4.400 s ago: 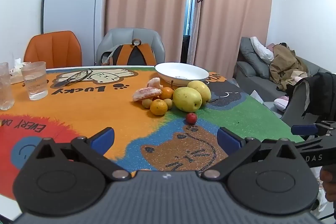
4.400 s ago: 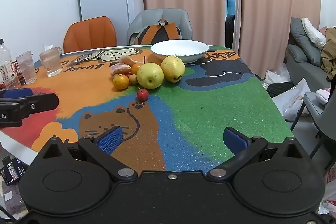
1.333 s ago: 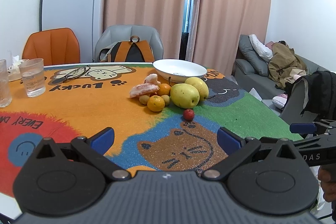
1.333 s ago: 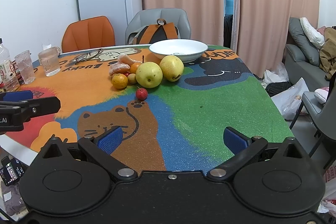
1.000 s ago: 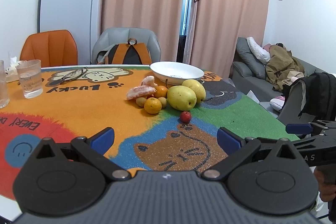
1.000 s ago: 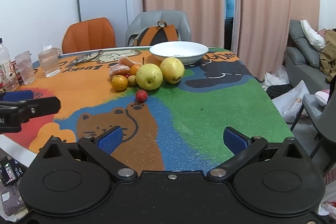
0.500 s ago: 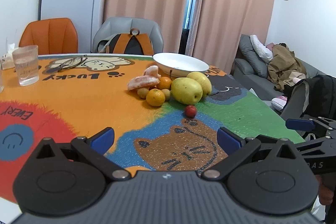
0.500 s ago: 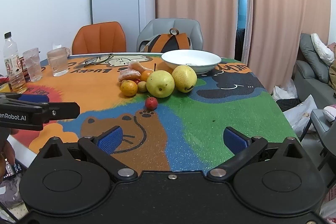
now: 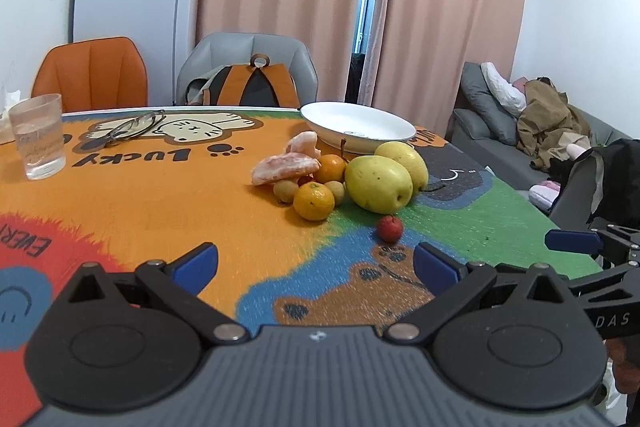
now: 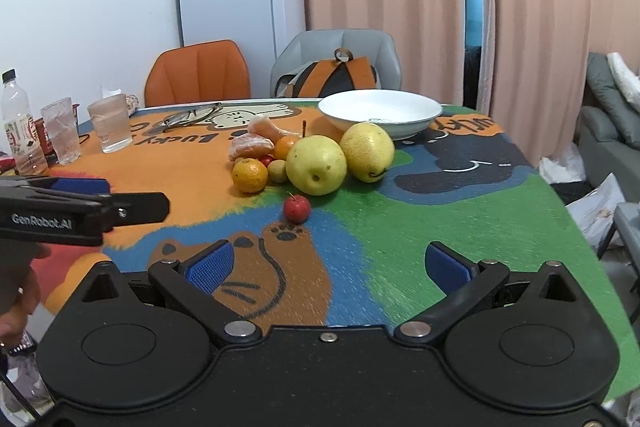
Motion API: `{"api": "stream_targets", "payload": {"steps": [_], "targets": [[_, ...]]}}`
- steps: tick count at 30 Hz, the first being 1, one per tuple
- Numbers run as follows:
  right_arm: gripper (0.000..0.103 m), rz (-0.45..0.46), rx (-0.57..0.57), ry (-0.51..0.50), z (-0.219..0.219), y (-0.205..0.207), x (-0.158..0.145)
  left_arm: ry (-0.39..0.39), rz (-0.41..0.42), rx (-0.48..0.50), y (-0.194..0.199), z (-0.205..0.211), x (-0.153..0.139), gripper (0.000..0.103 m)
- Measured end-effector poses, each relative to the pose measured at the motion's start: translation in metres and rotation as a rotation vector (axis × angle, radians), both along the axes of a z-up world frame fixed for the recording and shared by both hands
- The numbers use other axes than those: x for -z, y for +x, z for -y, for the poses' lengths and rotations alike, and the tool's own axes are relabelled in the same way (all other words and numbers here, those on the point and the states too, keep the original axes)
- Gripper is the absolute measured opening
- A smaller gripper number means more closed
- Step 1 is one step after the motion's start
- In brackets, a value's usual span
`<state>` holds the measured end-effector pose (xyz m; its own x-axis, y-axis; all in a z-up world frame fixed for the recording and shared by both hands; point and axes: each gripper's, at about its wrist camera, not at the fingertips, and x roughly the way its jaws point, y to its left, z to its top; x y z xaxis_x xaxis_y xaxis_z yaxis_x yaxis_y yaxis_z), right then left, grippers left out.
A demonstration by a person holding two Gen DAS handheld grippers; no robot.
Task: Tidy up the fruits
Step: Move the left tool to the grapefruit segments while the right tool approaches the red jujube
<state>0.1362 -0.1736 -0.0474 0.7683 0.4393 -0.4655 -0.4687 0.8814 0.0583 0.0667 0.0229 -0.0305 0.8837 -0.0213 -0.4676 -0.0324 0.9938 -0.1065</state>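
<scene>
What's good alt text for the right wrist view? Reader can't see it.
A pile of fruit sits on a colourful cartoon tablecloth just in front of an empty white bowl, with a small red fruit apart from it, nearer the camera. The open right gripper fills the foreground; the left gripper reaches in from the left.

Black hand-held gripper (image 10: pixel 326 265) with blue finger pads (image 10: pixel 210 265), silver screws, "GenRobot.AI" lettering

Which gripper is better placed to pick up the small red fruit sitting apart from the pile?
Probably the right gripper. It is open, and the small red fruit lies almost centred ahead between its fingers. In the left wrist view the fruit sits right of centre for the left gripper, also open.
</scene>
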Motion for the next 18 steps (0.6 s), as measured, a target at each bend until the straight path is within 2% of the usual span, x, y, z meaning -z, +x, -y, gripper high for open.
{"api": "stream_targets", "payload": {"steps": [5,9,13,18], "targets": [[0.094,-0.033,-0.014,-0.016,-0.014,0.022,0.004,-0.006,-0.024,0.006,0.02,-0.008,0.003,0.103],[0.081,-0.063,-0.031,-0.034,-0.026,0.038,0.01,-0.021,-0.038,-0.003,0.033,-0.018,0.004,0.103],[0.072,-0.08,-0.048,-0.045,-0.037,0.052,0.013,-0.041,-0.06,-0.013,0.047,-0.027,0.006,0.103],[0.063,-0.097,-0.07,-0.068,-0.049,0.068,0.015,-0.028,-0.082,-0.014,0.061,-0.032,0.008,0.102]]}}
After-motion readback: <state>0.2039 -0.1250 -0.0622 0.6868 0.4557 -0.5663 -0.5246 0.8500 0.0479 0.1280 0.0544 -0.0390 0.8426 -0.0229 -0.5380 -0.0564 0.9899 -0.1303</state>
